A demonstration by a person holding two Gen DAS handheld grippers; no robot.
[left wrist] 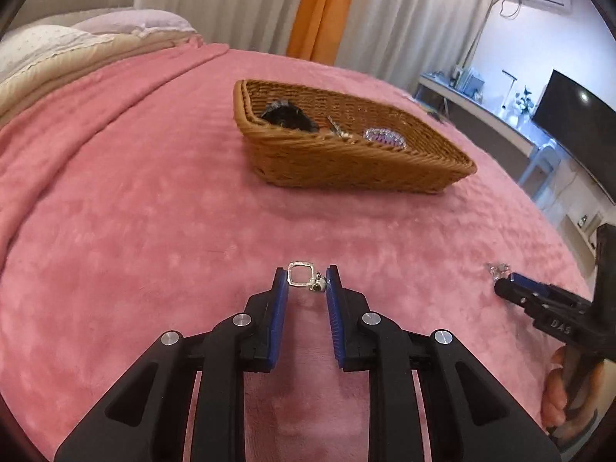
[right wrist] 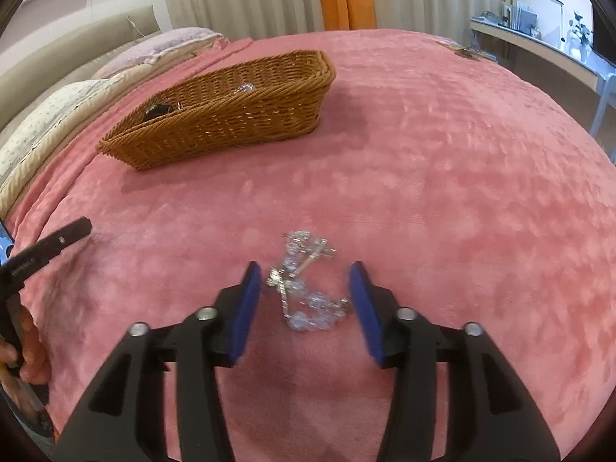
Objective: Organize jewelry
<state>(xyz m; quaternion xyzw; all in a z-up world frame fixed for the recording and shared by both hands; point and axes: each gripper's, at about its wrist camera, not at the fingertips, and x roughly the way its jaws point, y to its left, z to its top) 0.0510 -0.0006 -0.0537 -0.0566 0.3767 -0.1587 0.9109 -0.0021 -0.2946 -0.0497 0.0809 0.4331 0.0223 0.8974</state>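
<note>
My left gripper (left wrist: 307, 275) is open, its blue pads on either side of a small silver square ring piece (left wrist: 301, 276) lying on the pink blanket (left wrist: 154, 231). My right gripper (right wrist: 304, 273) is open around a clear-bead and silver chain piece (right wrist: 304, 281) on the blanket; it shows at the right of the left wrist view (left wrist: 500, 283) too. A brown wicker basket (left wrist: 346, 161) stands further back and holds a black item (left wrist: 287, 113), a silver piece (left wrist: 335, 128) and a purple beaded piece (left wrist: 385, 137). The basket also shows in the right wrist view (right wrist: 215, 123).
Pillows (left wrist: 77, 38) lie at the bed's far left. Curtains (left wrist: 308, 7) hang behind the bed. A desk with a monitor (left wrist: 573, 115) stands to the right. The left gripper's finger (right wrist: 57, 238) shows at the left edge of the right wrist view.
</note>
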